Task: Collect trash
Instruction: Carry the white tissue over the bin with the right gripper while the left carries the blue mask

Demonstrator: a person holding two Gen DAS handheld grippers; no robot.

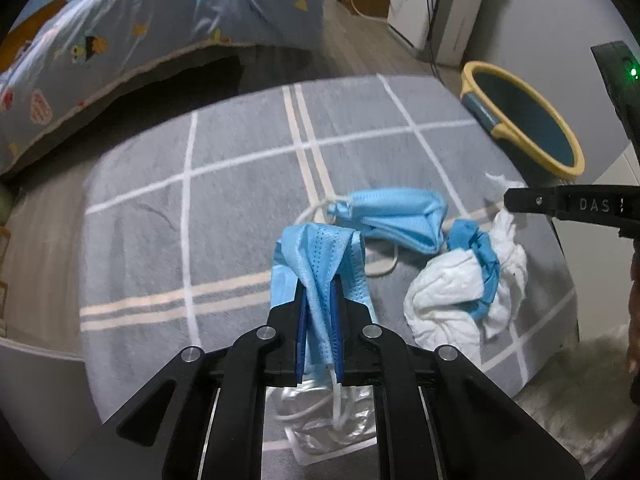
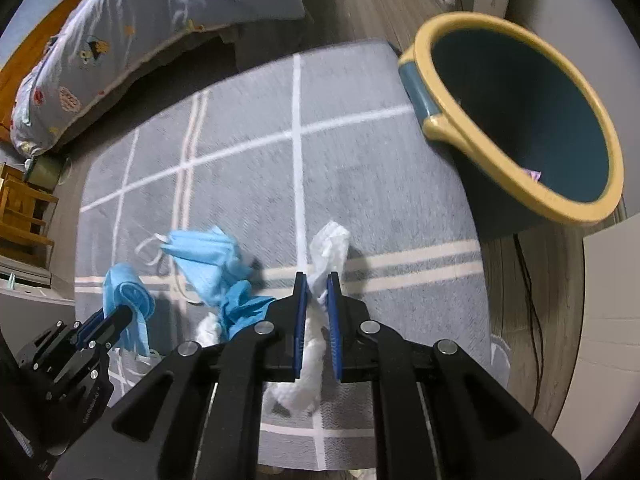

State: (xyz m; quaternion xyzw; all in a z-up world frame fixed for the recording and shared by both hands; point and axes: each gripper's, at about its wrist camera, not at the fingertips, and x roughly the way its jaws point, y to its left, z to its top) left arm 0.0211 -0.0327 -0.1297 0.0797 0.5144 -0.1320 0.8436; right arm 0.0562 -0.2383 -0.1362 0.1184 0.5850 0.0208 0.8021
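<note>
Jaws clamp a blue mask (image 1: 320, 264) and white tissue (image 2: 326, 256) over a grey checked rug (image 1: 240, 184) beside the bin (image 2: 520, 120).

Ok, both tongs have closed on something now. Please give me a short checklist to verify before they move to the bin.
1. Left tongs shut on a blue face mask: ok.
2. Right tongs shut on the white tissue: ok.
3. Tissue free of the blue glove: cannot tell.
4. Bin mouth open, unobstructed: ok.
5. Second mask on the rug collected: not ok.
</note>
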